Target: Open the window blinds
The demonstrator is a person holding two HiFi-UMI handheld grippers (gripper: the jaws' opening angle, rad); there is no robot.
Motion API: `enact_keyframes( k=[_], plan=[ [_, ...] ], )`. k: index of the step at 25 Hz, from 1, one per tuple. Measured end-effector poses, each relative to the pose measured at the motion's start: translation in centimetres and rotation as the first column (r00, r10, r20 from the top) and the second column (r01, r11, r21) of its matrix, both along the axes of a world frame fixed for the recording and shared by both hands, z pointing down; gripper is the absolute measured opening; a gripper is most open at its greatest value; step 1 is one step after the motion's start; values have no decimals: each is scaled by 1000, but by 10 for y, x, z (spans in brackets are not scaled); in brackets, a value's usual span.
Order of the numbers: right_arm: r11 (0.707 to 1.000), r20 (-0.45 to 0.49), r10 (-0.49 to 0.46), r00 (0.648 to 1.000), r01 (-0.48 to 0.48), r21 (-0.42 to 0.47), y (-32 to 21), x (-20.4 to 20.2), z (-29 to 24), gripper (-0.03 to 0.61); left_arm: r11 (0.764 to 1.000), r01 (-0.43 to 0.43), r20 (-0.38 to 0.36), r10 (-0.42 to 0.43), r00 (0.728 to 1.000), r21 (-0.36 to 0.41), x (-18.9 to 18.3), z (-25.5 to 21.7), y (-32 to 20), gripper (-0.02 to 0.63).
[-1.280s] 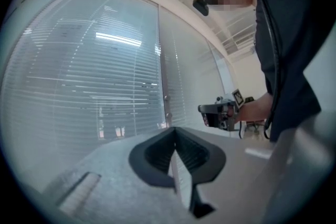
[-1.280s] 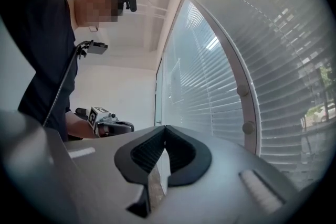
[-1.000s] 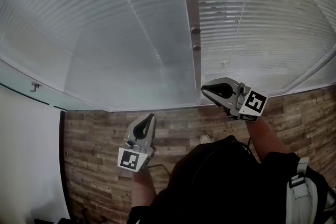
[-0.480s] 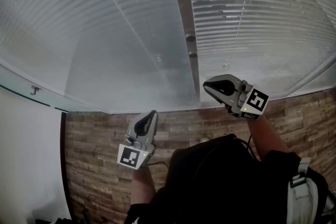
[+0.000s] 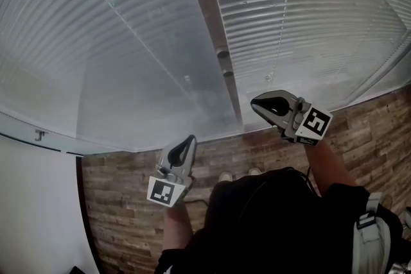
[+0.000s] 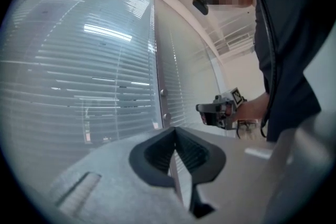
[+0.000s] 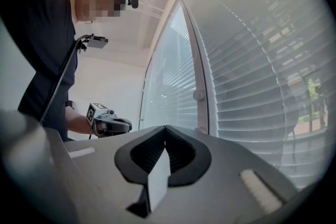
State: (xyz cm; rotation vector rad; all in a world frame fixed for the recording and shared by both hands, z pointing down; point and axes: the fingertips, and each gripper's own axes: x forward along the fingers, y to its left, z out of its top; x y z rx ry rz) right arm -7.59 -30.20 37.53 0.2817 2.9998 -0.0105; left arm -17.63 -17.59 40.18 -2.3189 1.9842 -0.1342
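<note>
The left gripper (image 5: 187,141) has its jaws pressed together on nothing, and so does the right gripper (image 5: 258,104), held slightly further forward. Beyond both tips, not touching them, hang the lowered window blinds (image 5: 128,42). A window post (image 5: 209,29) with two round knobs (image 5: 222,54) stands ahead of the right gripper.

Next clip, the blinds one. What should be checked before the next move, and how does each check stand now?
1. Left gripper free: ok, shut, empty.
2. Right gripper free: ok, shut, empty.
3. Knobs visible on the frame post: ok, two, one above the other.
4. Gripper on a knob: not ok, both are clear of the post.
5. Blinds open: not ok, lowered on both sides of the post.
6. Which knob works which blind: cannot tell.
</note>
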Motion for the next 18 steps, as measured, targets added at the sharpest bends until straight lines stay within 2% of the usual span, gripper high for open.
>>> enact_keyframes(
  k=[5, 10, 13, 14, 18],
  plan=[
    [991, -16, 128, 992, -127, 35, -25, -11, -3, 8, 997, -80, -1, 80, 997, -16, -17, -1, -19, 5],
    [948, -55, 273, 960, -259, 187, -38, -22, -15, 8, 989, -151, -5, 151, 989, -1, -29, -5, -18, 5],
    [912, -105, 355, 929, -320, 258, -41, -32, -19, 9, 981, -194, -19, 194, 981, -4, -38, 0, -17, 4],
    [896, -122, 385, 915, -339, 286, -42, -35, -21, 28, 977, -212, -22, 211, 977, -2, -40, 0, -17, 5],
    [796, -146, 502, 853, -389, 464, -44, -50, -36, 65, 964, -265, -32, 265, 964, -6, -45, 2, -11, 5]
  ],
)
